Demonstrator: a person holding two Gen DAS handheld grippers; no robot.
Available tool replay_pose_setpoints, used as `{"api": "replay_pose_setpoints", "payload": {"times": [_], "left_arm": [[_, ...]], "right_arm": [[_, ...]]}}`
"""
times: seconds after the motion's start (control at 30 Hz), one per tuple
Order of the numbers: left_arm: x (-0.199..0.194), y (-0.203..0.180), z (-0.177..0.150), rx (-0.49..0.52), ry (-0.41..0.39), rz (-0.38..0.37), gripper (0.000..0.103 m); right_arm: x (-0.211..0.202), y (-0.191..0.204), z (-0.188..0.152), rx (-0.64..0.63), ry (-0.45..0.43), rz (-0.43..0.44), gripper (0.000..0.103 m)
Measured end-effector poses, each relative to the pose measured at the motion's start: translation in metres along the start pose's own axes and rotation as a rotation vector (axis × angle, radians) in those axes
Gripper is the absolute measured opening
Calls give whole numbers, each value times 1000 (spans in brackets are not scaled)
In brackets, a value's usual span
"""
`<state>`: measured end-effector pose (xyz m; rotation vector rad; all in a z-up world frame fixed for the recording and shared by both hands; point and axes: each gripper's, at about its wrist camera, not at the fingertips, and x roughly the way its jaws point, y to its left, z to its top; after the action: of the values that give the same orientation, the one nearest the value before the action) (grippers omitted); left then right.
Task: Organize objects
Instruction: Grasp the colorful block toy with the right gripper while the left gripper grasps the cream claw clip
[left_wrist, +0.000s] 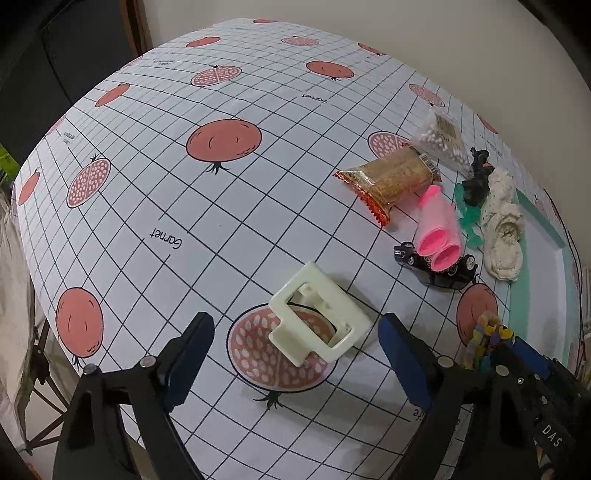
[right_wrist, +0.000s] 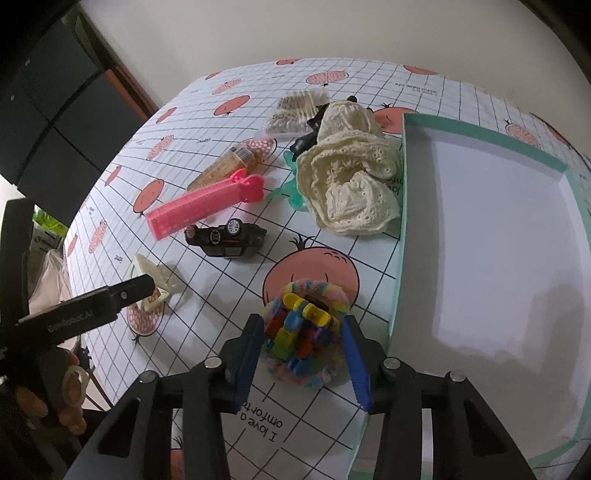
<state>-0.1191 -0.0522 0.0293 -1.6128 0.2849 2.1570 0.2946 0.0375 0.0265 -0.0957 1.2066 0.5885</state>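
Observation:
A cream hair claw clip (left_wrist: 317, 325) lies on the pomegranate-print tablecloth (left_wrist: 221, 229). My left gripper (left_wrist: 295, 321) is open, with one finger on each side of the clip and neither touching it. My right gripper (right_wrist: 302, 325) is shut on a bundle of coloured beads in a fuzzy pastel ring (right_wrist: 303, 328), close to the left wall of the teal box (right_wrist: 402, 221). The bundle (left_wrist: 487, 336) also shows at the lower right of the left wrist view. One left finger (right_wrist: 133, 290) reaches over the clip (right_wrist: 155, 280) in the right wrist view.
Grouped left of the box are a pink roller (right_wrist: 199, 210), an overturned black toy car (right_wrist: 225, 236), a cream lace cloth (right_wrist: 347, 184), a snack packet (right_wrist: 229, 162), a cotton-swab bag (right_wrist: 295, 110), a black figurine (right_wrist: 310, 140) and a teal piece (right_wrist: 291, 192). A hand (right_wrist: 70, 402) shows at lower left.

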Motion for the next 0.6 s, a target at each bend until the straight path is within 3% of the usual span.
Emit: {"api": "replay_pose_setpoints", "payload": {"times": [0.1,0.3,0.4,0.6], "left_arm": [[2,-2,-1,19,7,-1,83],[6,-3,-2,50,14,-3,82],[10,-3,-3,71,29,-12,69],[9,-2,-4,99,28,-18,61]], "right_arm": [[4,-1,0,9,11,9,45],[10,2,-2,2,24,18,42],[13,0,-3,12,30,26,41],[14,-1,-3,22,33,33,39]]}}
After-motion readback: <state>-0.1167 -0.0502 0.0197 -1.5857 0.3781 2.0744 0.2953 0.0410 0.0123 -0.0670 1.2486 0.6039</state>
